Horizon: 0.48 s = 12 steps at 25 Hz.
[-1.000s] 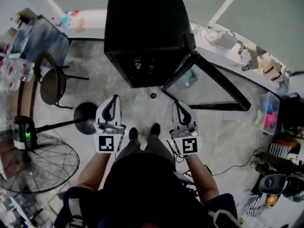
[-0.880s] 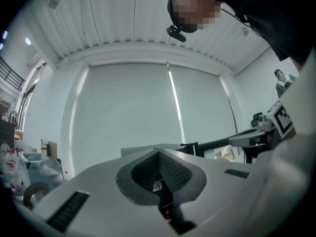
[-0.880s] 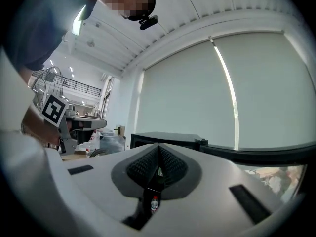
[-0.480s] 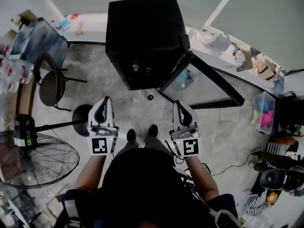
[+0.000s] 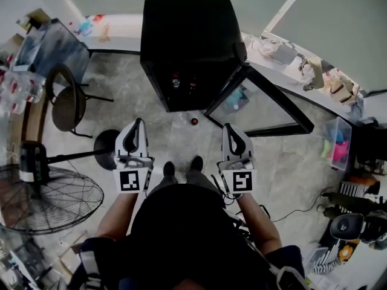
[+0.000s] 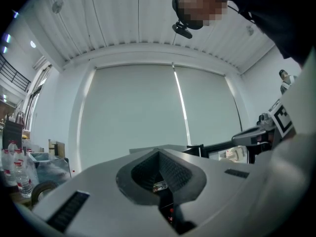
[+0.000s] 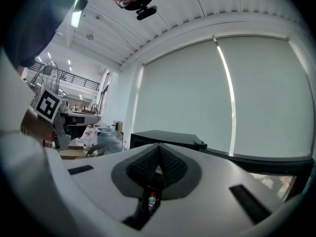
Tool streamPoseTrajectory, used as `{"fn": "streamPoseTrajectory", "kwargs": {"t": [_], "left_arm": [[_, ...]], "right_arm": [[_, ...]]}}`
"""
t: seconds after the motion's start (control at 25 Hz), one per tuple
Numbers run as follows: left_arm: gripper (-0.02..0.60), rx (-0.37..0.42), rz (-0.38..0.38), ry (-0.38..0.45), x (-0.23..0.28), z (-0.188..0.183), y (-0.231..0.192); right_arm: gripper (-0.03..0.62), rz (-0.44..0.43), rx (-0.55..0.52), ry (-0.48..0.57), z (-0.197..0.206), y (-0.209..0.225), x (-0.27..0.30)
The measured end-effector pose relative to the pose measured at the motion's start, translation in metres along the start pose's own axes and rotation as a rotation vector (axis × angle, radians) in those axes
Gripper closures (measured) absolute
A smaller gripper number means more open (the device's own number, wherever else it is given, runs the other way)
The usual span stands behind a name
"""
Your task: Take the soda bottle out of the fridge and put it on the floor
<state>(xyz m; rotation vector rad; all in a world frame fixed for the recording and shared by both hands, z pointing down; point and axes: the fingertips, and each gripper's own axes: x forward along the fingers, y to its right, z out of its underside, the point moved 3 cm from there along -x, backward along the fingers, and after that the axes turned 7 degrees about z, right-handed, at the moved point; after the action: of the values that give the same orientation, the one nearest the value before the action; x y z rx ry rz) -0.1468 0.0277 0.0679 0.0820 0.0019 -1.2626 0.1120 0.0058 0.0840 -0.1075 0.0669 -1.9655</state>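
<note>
Ahead on floor (image 5: 158, 132), soda bottle (image 5: 194, 121); well clear of both closed jaws.

fridge (image 5: 184, 41) interior: dark; two red-capped items, upper centre of head view, too small to identify.
soda bottle (image 5: 194, 121): centre of head view; only the red cap resolves, body too faint to trace.
fan (image 5: 48, 201): cut off by the lower left edge.
glass door (image 5: 260, 110): items behind it blurred.
floor clutter (image 5: 357, 216): right edge, too small to name.
</note>
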Motion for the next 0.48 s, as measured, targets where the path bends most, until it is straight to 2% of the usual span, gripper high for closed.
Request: {"fn": "streamPoseTrajectory", "kwargs": {"t": [0.32,0.48], "left_arm": [[0.558,-0.01,-0.012,-0.005,-0.0038,0.0012,0.0061],[0.558,0.015,-0.006,0.007,-0.0066,0.0022,0.0061]], "right_arm": [[0.576,0.028,-0.041,-0.016,0.0,-0.0013,-0.0004],[0.576,0.02,-0.033,-0.028,0.0013,-0.0051,-0.0009]]}}
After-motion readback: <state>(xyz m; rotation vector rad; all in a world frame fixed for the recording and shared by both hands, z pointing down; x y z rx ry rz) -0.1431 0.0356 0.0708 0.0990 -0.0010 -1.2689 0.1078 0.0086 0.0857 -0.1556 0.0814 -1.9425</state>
